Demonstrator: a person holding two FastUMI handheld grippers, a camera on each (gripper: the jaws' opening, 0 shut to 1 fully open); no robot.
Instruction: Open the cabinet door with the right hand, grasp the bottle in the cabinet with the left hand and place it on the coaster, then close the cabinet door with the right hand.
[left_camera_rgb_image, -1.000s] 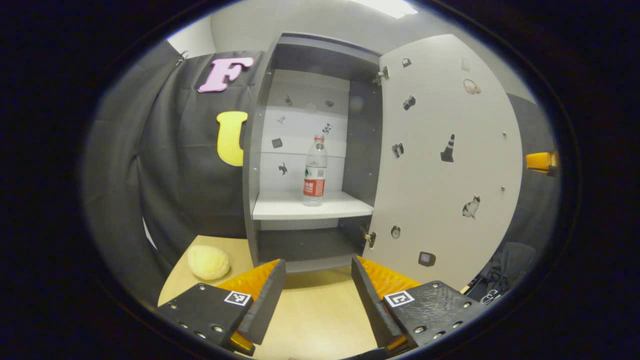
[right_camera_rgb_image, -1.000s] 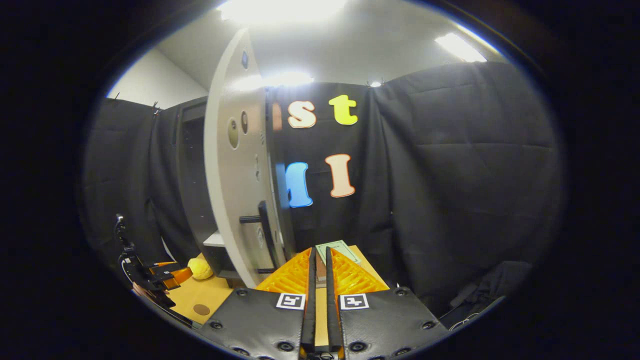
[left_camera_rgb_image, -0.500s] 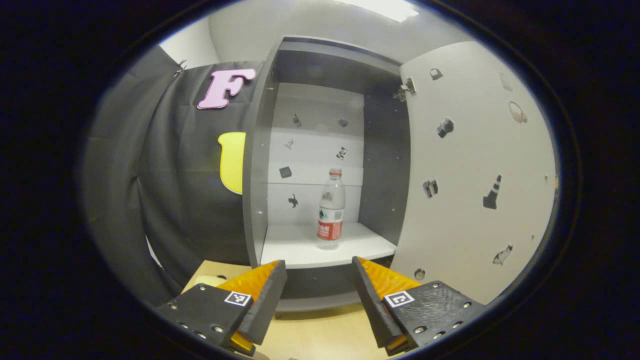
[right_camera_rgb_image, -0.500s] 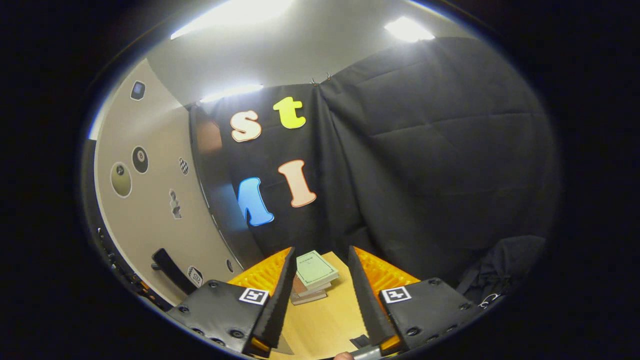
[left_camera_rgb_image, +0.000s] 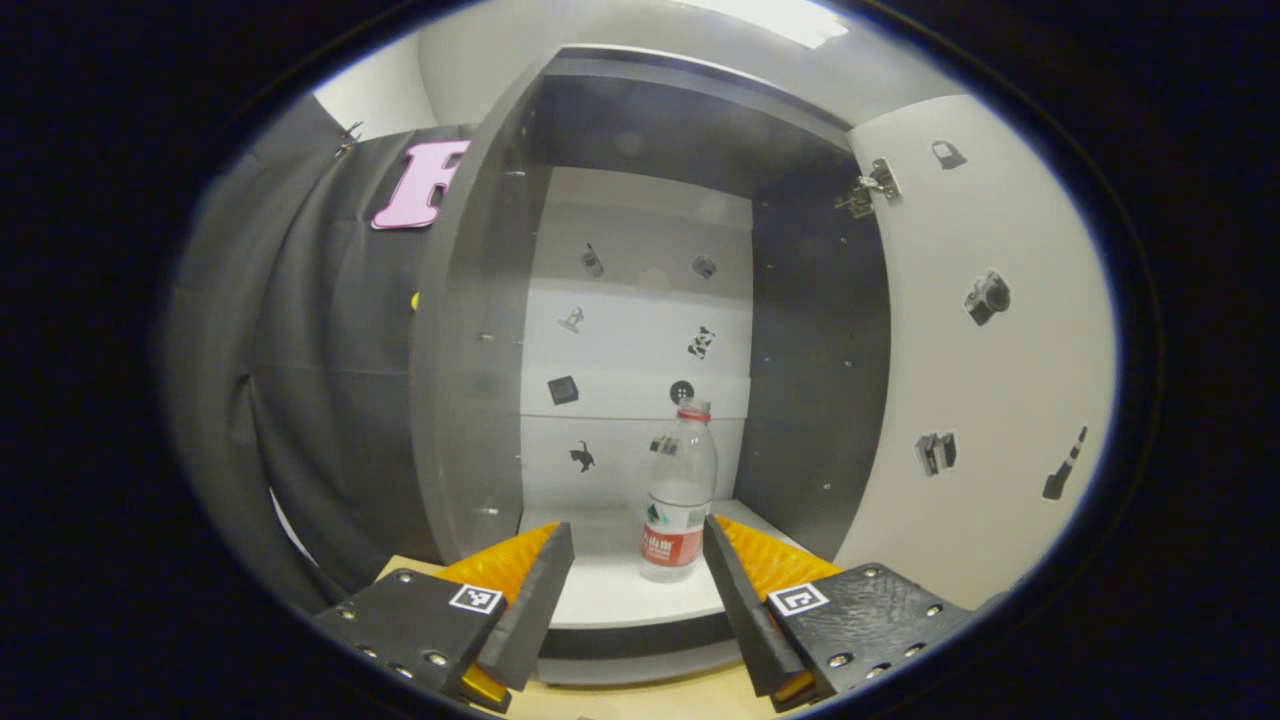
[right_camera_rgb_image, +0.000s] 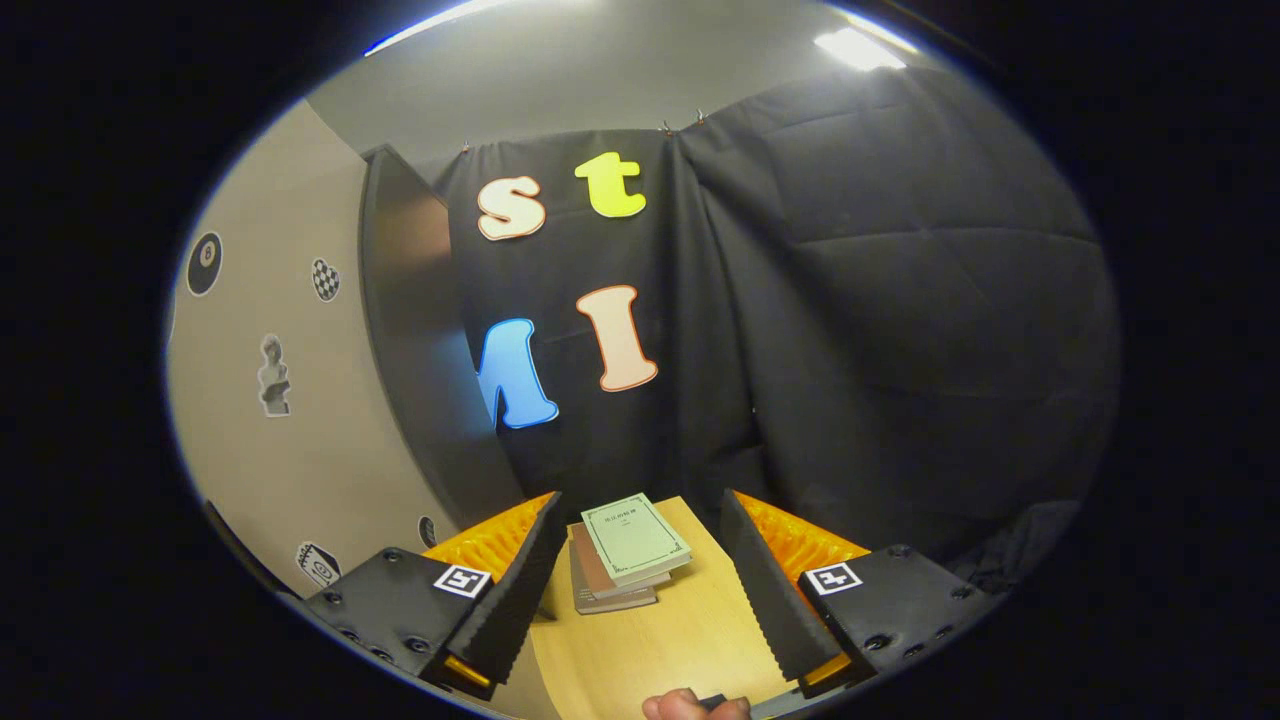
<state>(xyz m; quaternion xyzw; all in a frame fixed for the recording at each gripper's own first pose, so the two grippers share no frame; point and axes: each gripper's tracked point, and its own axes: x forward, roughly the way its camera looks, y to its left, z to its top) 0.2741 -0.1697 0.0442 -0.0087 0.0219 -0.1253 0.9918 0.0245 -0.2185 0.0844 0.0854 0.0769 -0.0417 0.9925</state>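
Note:
A clear plastic bottle (left_camera_rgb_image: 678, 490) with a red cap and red label stands upright on the white shelf (left_camera_rgb_image: 610, 605) of the open grey cabinet (left_camera_rgb_image: 470, 380). My left gripper (left_camera_rgb_image: 636, 575) is open, close in front of the shelf edge, with the bottle standing a little beyond and between its fingers. The cabinet door (left_camera_rgb_image: 985, 370) stands swung open to the right, with stickers on its inner face. In the right gripper view the door's outer face (right_camera_rgb_image: 285, 400) is at the left. My right gripper (right_camera_rgb_image: 640, 580) is open over the table with nothing between its fingers.
A small stack of books (right_camera_rgb_image: 625, 550) lies on the wooden table (right_camera_rgb_image: 690, 630) ahead of the right gripper. Part of a hand (right_camera_rgb_image: 690, 706) is at the bottom edge of that view. A strip of wooden table (left_camera_rgb_image: 640, 700) lies under the left gripper.
My left gripper has moved forward and up to the shelf, so the bottle now stands between its fingers' lines. My right gripper let go of the door handle, opened wide and swung away toward the books.

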